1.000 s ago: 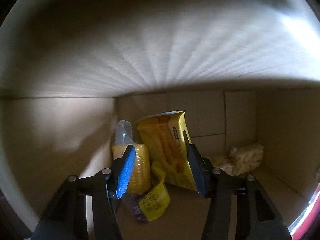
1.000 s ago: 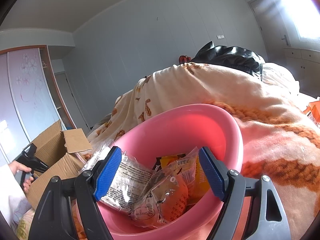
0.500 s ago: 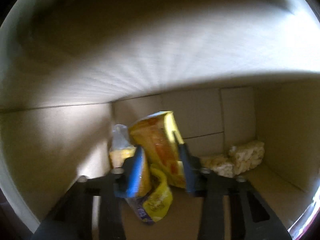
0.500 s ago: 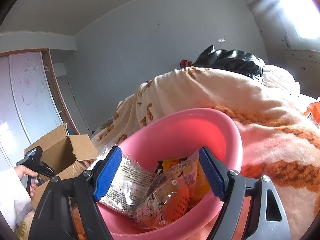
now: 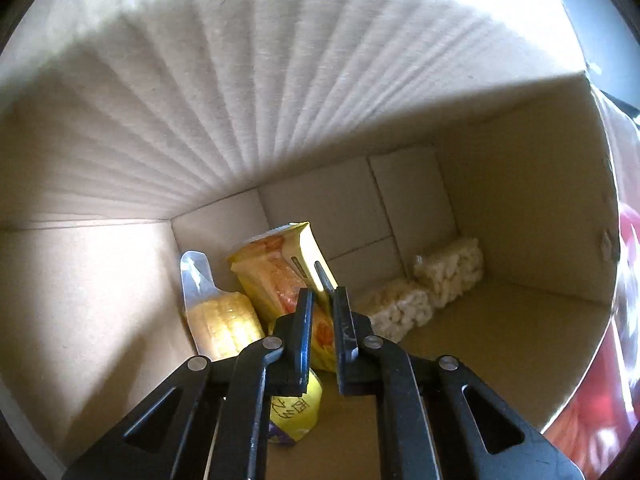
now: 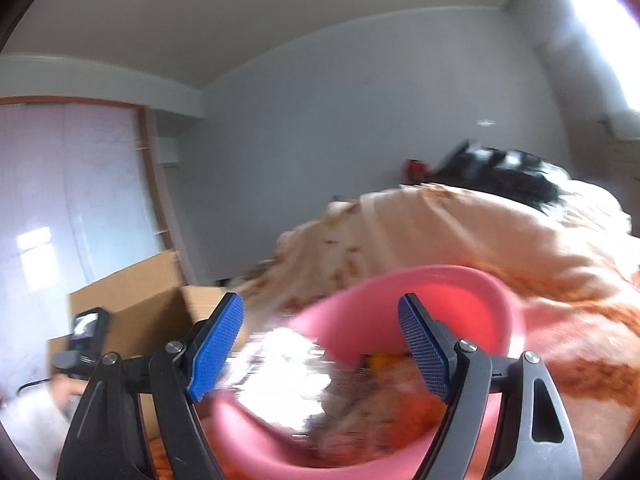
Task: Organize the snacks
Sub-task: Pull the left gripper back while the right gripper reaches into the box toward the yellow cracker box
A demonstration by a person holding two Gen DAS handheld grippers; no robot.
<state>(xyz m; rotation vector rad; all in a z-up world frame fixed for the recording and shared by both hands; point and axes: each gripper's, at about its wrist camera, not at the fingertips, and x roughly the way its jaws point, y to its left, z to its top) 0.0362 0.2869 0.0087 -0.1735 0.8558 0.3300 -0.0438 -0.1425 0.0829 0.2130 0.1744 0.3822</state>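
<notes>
In the left wrist view my left gripper [image 5: 321,300] is inside a cardboard box [image 5: 520,240], jaws nearly together with nothing between them. Behind it lean a yellow-orange snack packet [image 5: 276,268] and a packed corn cob [image 5: 222,320]; a small yellow pouch [image 5: 296,412] lies below the fingers. White puffed snacks [image 5: 436,284] sit at the back right. In the right wrist view my right gripper [image 6: 320,344] is open and empty above a pink bowl [image 6: 460,292] of blurred wrapped snacks [image 6: 288,368].
The box [image 6: 132,308] stands left of the bowl in the right wrist view, with the person's hand and other gripper [image 6: 86,340] at it. An orange-patterned blanket [image 6: 500,232] and a black jacket [image 6: 504,172] lie behind the bowl.
My left gripper's jaws have closed from wide open to nearly together and drawn back in the box. The right gripper has swung, blurring the view; the bowl sits lower and rightward.
</notes>
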